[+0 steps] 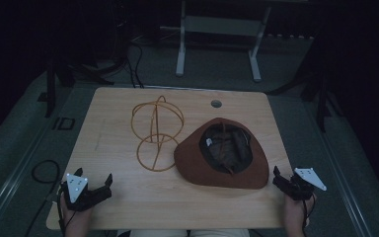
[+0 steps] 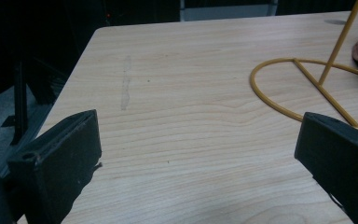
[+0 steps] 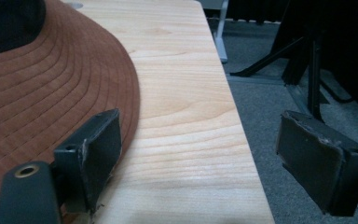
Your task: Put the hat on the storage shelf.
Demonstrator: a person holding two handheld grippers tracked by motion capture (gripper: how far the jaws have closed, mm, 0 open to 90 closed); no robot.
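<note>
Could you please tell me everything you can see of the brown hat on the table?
The brown hat lies upside down on the right half of the wooden table, its opening facing up. It looks like soft fabric, rust-brown, with rows of stitching ringing the wide brim. The inside is dark, with a small white label and a thin cord across it. Its brim rests flat on the wood, close beside the yellow wire stand; whether they touch is unclear. The right hand-held gripper sits open just off the brim's edge.

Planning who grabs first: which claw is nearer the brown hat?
Right. The right claw sits open just off the brown hat brim's near right edge. The left claw sits open at the table's near left corner, well away from it.
</note>
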